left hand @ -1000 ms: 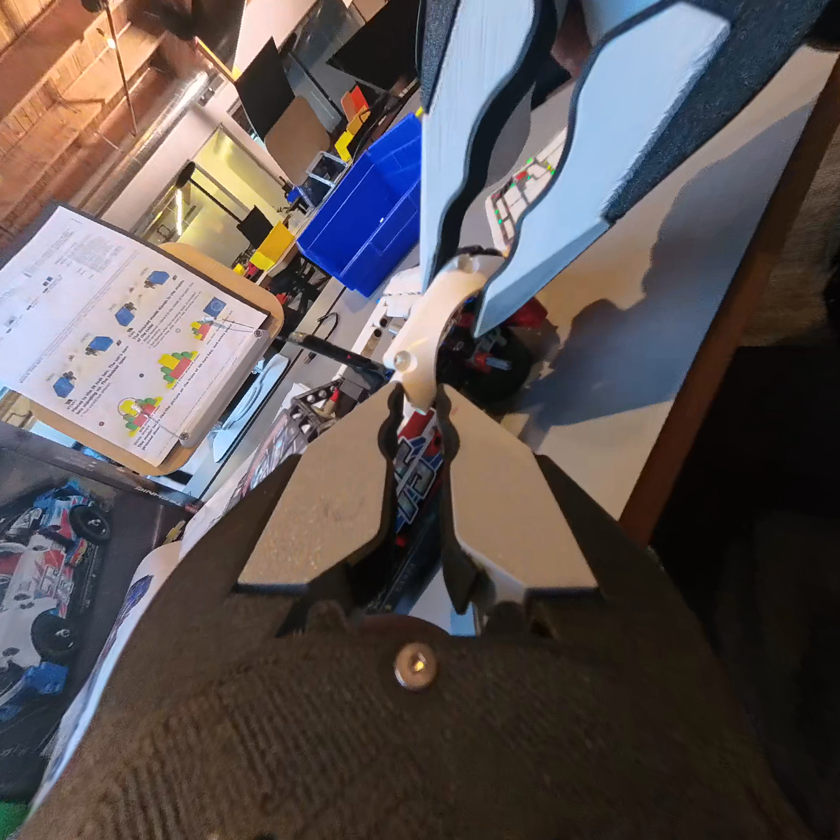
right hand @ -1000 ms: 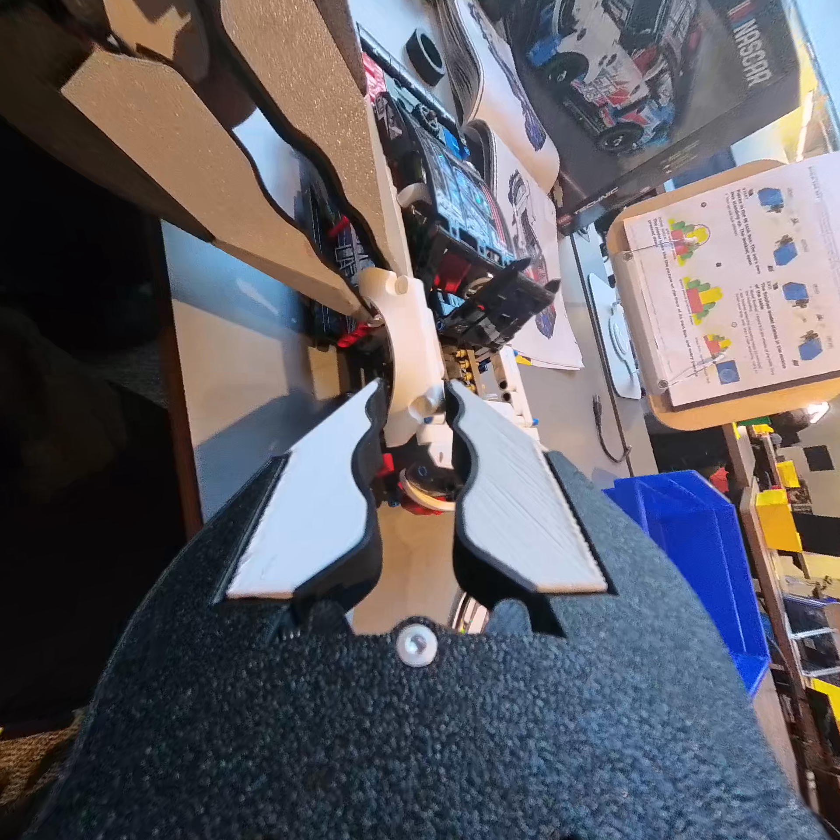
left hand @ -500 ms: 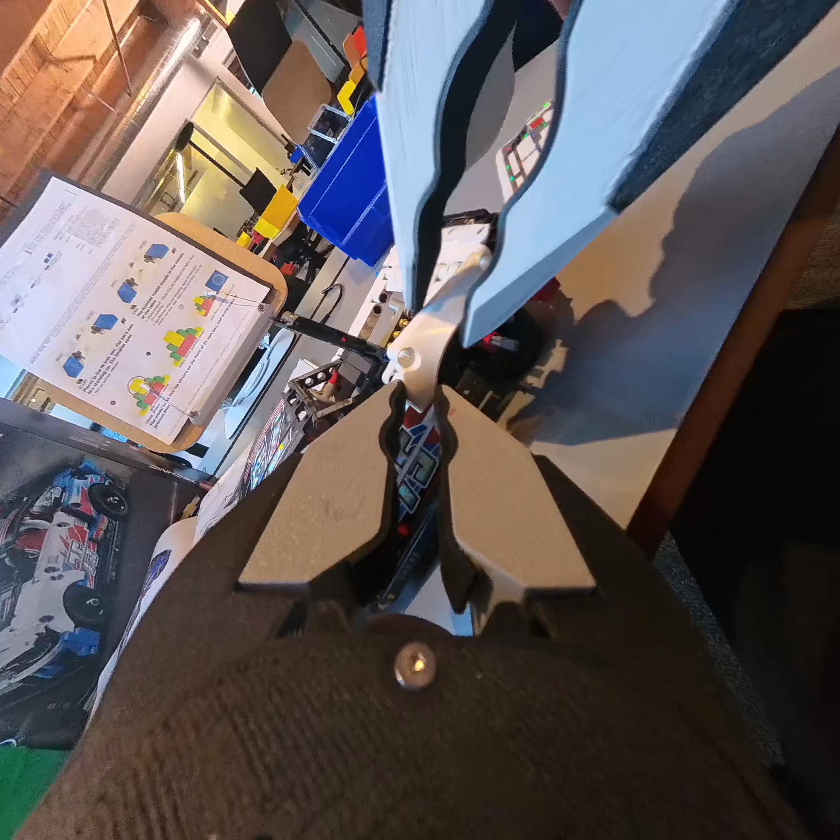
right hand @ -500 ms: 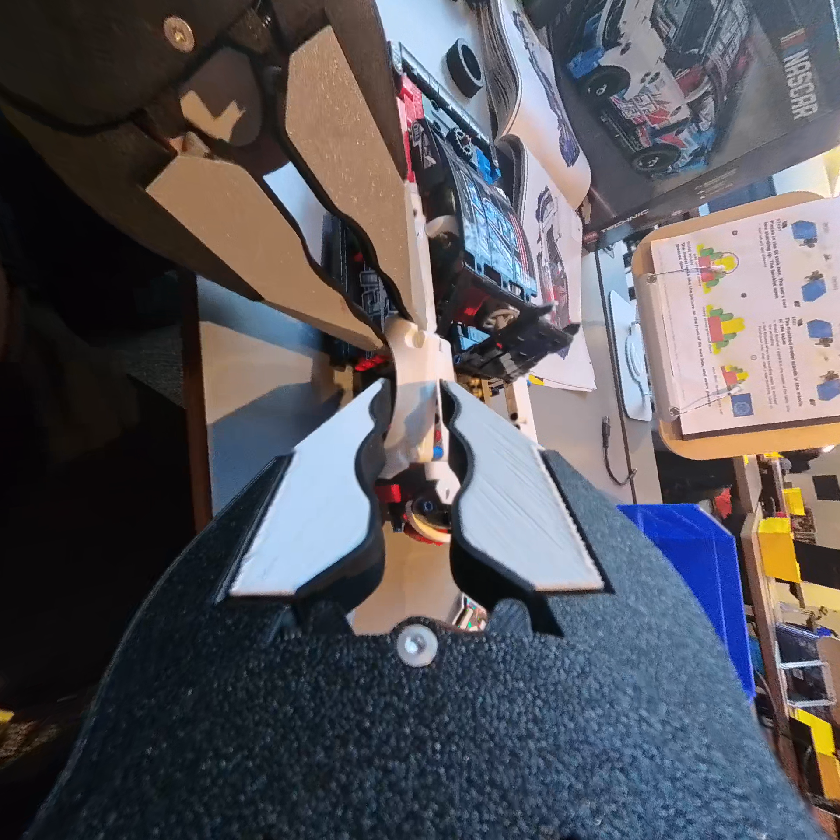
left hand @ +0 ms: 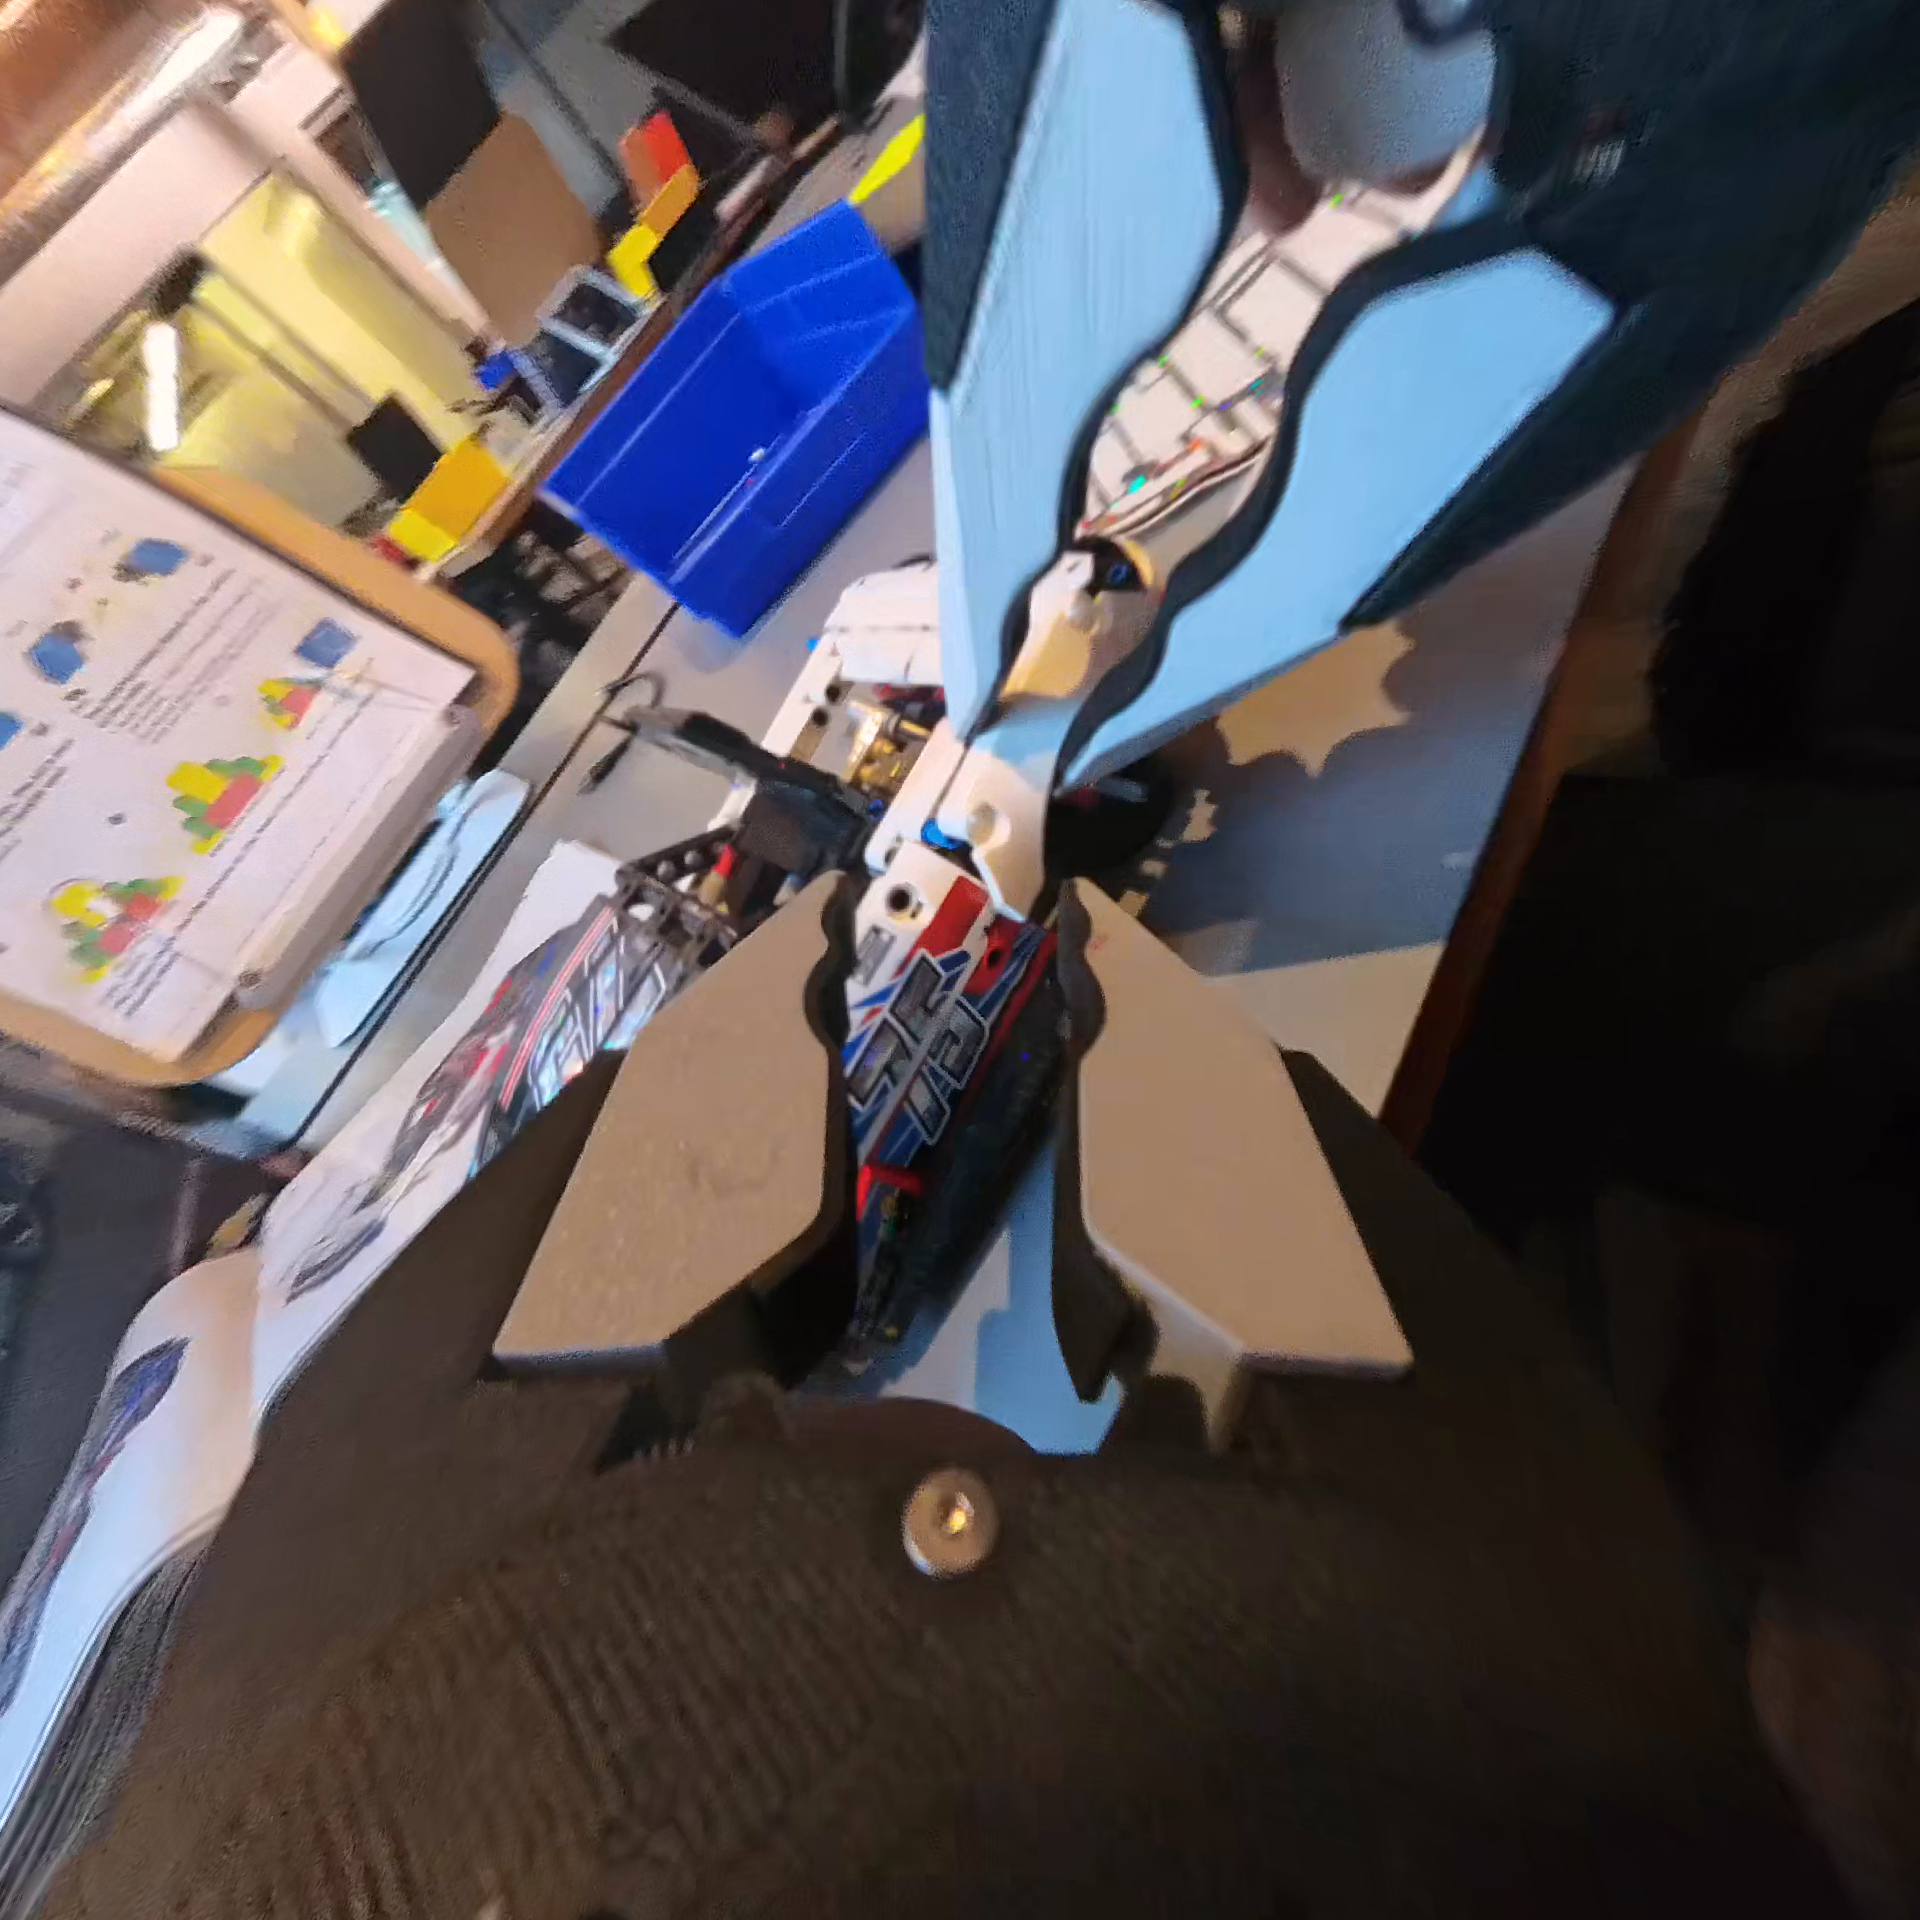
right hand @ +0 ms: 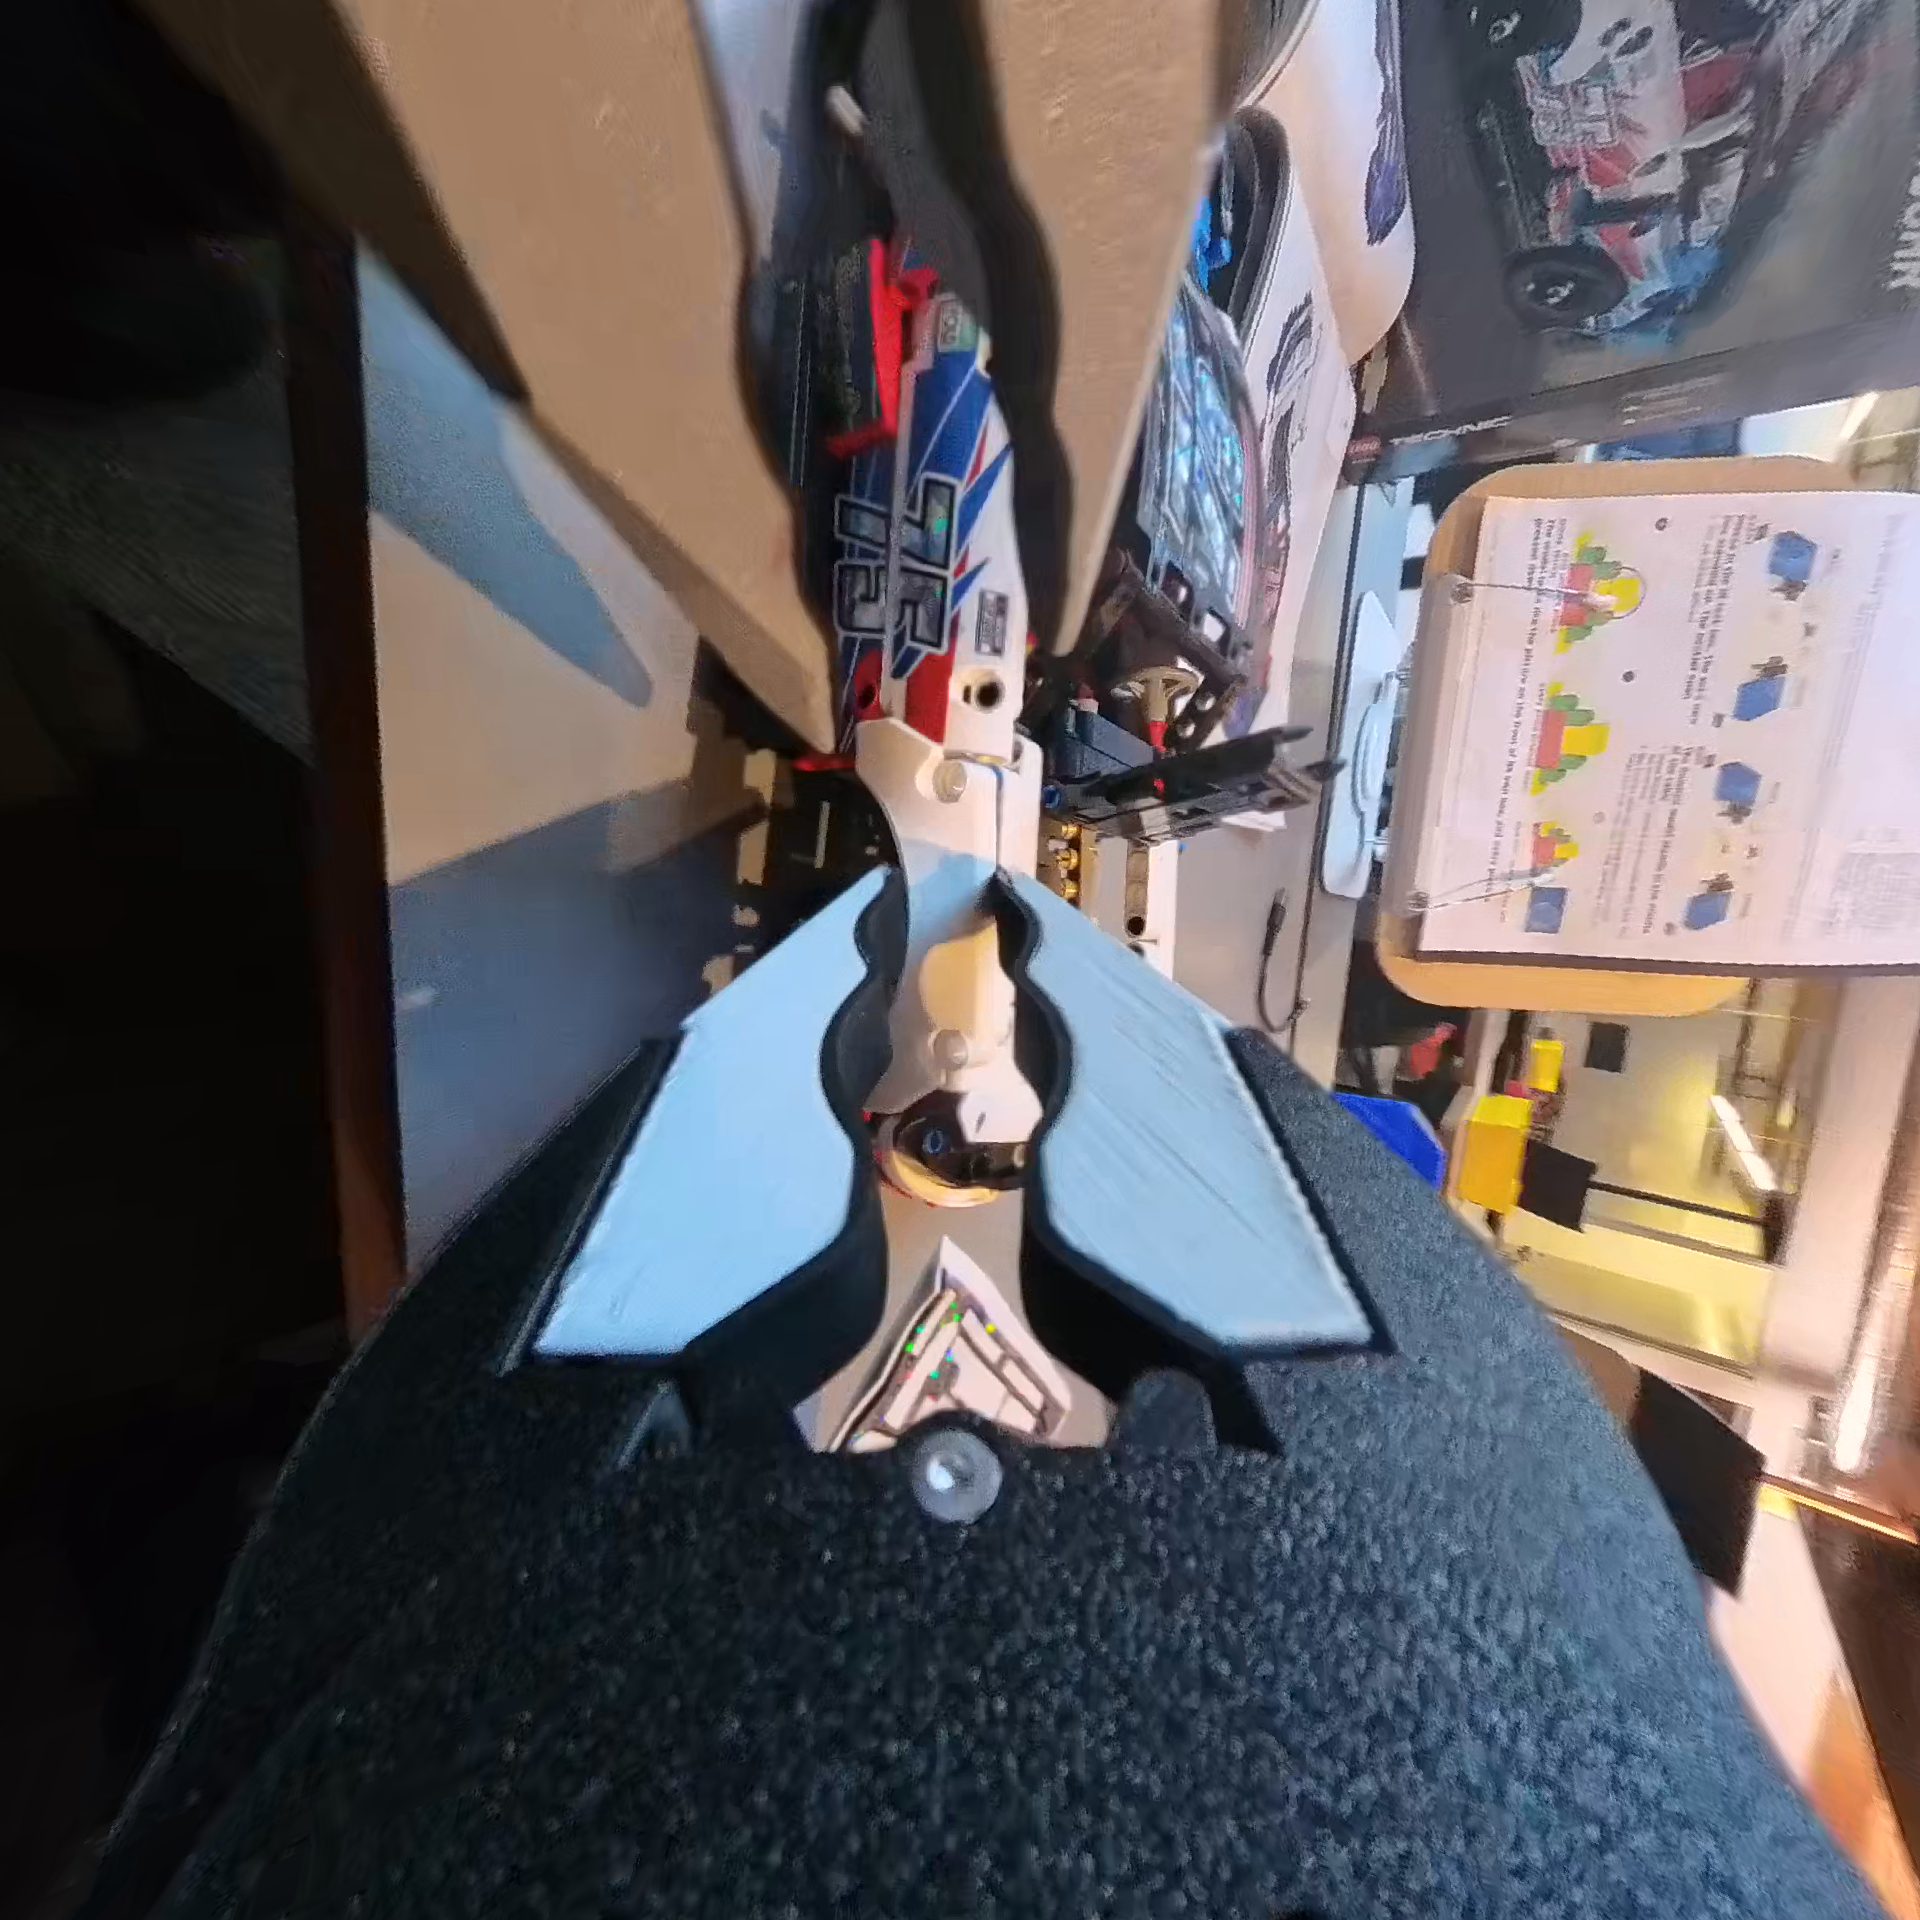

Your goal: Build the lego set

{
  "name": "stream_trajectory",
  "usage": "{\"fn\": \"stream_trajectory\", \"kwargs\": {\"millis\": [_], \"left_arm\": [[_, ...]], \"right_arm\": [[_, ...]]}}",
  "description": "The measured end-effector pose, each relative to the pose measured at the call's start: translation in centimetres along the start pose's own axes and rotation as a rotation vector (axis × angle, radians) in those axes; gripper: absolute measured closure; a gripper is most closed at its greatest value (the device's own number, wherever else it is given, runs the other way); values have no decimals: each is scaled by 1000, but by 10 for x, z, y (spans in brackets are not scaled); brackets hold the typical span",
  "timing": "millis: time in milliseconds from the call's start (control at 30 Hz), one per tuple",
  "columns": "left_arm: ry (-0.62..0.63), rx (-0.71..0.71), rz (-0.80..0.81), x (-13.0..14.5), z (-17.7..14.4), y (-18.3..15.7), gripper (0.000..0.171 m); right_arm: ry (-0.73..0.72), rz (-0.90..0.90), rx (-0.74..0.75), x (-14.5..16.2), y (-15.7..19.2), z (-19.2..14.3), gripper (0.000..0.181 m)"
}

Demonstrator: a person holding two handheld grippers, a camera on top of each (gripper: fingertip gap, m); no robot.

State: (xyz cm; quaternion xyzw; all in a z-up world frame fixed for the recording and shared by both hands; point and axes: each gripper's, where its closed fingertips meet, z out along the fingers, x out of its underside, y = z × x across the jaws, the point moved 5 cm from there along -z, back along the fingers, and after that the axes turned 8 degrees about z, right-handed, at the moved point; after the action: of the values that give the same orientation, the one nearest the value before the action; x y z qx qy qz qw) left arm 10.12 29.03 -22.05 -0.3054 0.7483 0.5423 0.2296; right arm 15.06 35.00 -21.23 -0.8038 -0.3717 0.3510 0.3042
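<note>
- While the half-built lego car (left hand: 935,1049) is lying on its side near the counter (left hand: 1340,852) edge, I am working both grippers at its flank.
- I am closing the right gripper (right hand: 951,883) narrowly on the white arch panel (right hand: 961,997), its jaws pinching the piece's slim middle.
- I am keeping the left gripper (left hand: 951,914) partly open, astride the decal side panel (left hand: 925,1039); whether its fingers are pressing the panel, I cannot tell.
- I am judging the arch panel to be light, rigid and slick plastic, best taken across its flat faces near the pin holes, not by its thin curved tip.
- I am treating the car as heavier but fragile at its clipped joints, so I would be bracing it on the solid chassis beams, not the stickered skin.
- Behind, a blue bin (left hand: 758,416), an instruction sheet (right hand: 1662,727) on a board and the set's box (right hand: 1662,187) are crowding the counter.
</note>
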Motion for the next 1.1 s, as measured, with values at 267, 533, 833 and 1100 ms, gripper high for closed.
{"fn": "stream_trajectory", "kwargs": {"millis": [267, 533, 833, 1100], "left_arm": [[-104, 408, -6, -2, 3, 16, 136], [-88, 436, -44, 3, 16, 31, 134], [-115, 394, -35, 3, 15, 30, 132], [-176, 264, -85, 12, -4, 21, 134]], "right_arm": [[40, -34, 9, -2, 0, 1, 164], [90, -69, -16, -2, -2, 1, 164], [94, -52, -38, -4, -3, 3, 164], [81, 1, -9, -4, -1, 1, 165]]}}
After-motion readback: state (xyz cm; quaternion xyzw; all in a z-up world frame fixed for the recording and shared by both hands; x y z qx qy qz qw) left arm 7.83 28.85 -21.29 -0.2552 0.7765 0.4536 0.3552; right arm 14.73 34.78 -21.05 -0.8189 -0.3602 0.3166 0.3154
